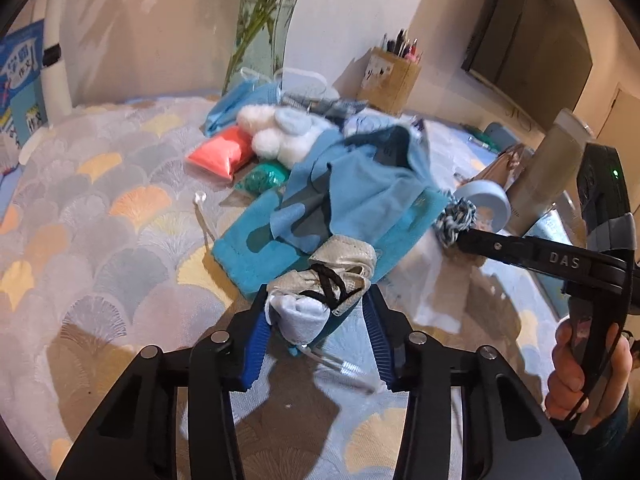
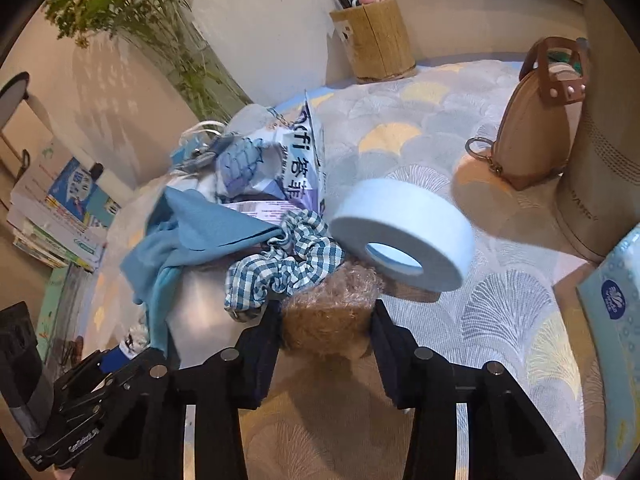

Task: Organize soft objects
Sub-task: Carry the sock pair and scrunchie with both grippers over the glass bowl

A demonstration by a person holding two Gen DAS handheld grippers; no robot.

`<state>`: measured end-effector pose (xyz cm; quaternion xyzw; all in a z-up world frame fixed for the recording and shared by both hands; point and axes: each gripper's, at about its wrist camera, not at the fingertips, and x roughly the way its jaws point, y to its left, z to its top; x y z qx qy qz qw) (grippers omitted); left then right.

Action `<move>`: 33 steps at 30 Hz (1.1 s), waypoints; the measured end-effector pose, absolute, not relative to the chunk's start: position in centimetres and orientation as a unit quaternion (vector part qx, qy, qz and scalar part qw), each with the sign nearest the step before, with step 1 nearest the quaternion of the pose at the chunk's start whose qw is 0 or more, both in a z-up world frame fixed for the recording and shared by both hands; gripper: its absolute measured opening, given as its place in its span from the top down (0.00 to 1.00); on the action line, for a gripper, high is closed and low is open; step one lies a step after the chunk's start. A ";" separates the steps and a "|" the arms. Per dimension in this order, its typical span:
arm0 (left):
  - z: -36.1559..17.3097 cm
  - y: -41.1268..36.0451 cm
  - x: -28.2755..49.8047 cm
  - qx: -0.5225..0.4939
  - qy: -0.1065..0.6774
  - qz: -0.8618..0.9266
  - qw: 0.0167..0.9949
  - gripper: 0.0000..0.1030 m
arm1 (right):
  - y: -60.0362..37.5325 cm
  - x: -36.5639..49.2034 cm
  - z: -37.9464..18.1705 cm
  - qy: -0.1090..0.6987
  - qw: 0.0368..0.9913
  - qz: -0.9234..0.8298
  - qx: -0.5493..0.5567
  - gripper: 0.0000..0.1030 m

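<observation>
In the left wrist view my left gripper has its blue pads pressed on a small pale blue bundle wrapped in a beige strap and black lace, at the near edge of a teal towel. Behind it lies a heap of blue cloths. In the right wrist view my right gripper is shut on a brown fluffy ball. A blue-and-white checked scrunchie lies just beyond it, beside a pale blue tape roll. The right gripper reaches in from the right, held by a hand.
A white fluffy item and a pink packet lie farther back. A wooden pen holder, a brown pouch, a tall beige cylinder and a tissue box stand to the right. A glass vase and stacked books are on the left.
</observation>
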<state>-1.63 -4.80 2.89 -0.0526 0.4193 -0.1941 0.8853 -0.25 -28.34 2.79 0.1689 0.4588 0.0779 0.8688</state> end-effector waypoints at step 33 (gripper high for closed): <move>14.4 -21.7 -7.3 0.036 0.304 -0.359 0.882 0.59 | -39.0 -14.6 12.6 0.333 0.931 0.020 0.148 0.59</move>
